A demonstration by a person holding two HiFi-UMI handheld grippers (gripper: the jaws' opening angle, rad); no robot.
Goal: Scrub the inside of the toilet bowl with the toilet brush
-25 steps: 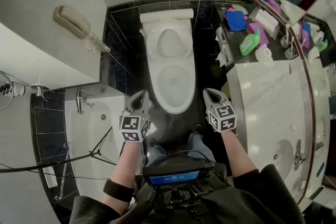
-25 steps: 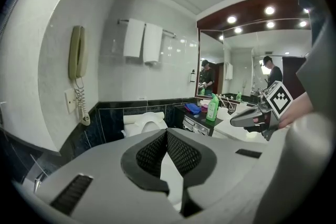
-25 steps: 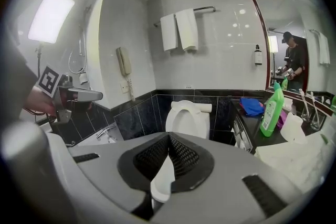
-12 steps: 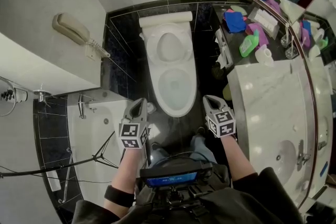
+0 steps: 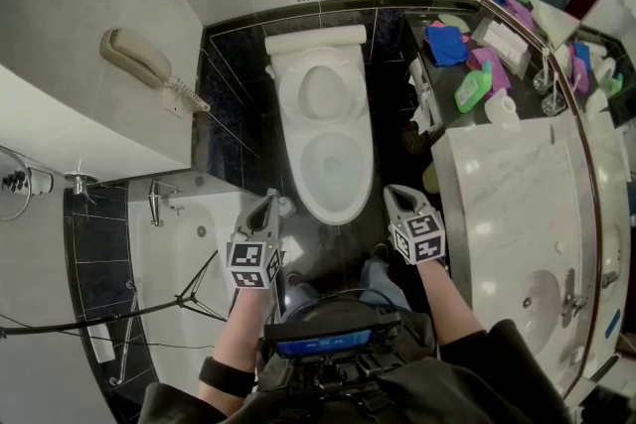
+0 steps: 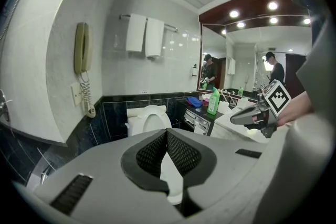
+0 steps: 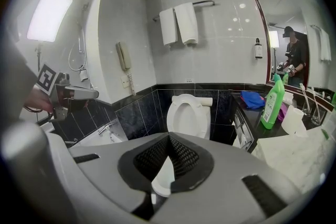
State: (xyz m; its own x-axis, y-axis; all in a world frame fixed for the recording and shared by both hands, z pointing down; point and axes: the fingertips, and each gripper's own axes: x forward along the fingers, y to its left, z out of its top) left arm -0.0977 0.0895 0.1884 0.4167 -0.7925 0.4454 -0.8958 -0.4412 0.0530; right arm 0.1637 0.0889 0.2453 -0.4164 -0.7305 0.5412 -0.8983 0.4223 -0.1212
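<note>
The white toilet [image 5: 323, 129] stands against the black tiled back wall with its lid and seat raised and the bowl open. It also shows ahead in the left gripper view [image 6: 149, 118] and the right gripper view [image 7: 189, 110]. My left gripper [image 5: 269, 199] hovers by the bowl's front left, jaws shut and empty [image 6: 167, 132]. My right gripper [image 5: 396, 194] hovers by the bowl's front right, also shut with nothing in it [image 7: 169, 136]. Neither touches the toilet. I cannot make out a toilet brush in any view.
A marble counter [image 5: 517, 204] with a sink fills the right side. A green bottle [image 5: 473, 86] and a blue cloth [image 5: 446, 43] lie on the dark shelf beyond it. On the left are a bathtub [image 5: 184, 233], a wall phone [image 5: 134, 55] and a tripod [image 5: 179, 291].
Both grippers have drawn back a little toward the person, away from the bowl's front rim. Their jaws stay shut.
</note>
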